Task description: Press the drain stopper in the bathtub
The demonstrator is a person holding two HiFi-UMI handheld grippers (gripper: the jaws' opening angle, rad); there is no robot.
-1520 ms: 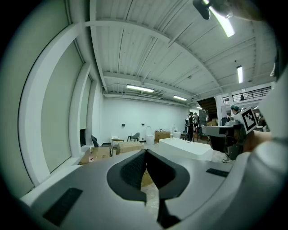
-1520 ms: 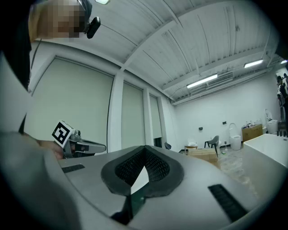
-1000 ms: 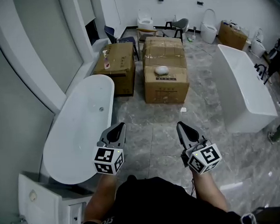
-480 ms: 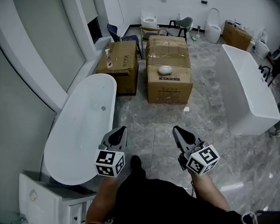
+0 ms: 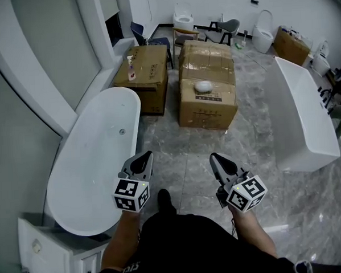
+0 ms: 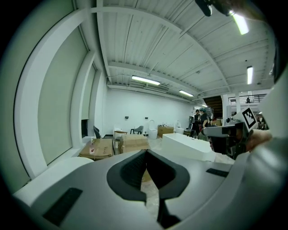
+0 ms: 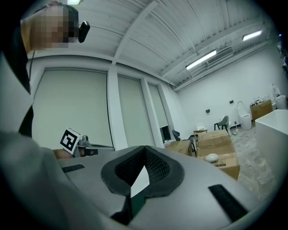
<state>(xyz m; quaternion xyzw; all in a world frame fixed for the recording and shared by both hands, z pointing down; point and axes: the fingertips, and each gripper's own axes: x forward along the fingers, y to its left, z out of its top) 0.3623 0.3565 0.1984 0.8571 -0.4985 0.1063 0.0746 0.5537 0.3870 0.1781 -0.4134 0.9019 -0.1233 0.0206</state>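
My left gripper [image 5: 142,158] and right gripper [image 5: 217,158] hover at 6 o'clock, each with its jaw tips pressed together on nothing. At 10 o'clock lies the white oval freestanding bathtub [image 5: 92,171], its small round grey drain stopper [image 5: 122,131] on the basin floor (well apart from both grippers). Brown cardboard boxes [image 5: 207,97] stand at 12.

Left hand-held gripper [image 5: 145,156], right [image 5: 215,158] (both closed)

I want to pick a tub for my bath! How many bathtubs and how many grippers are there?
Bathtubs: 2 (oval bathtub, rectangular bathtub)
Grippers: 2 (left gripper, right gripper)
Total: 4
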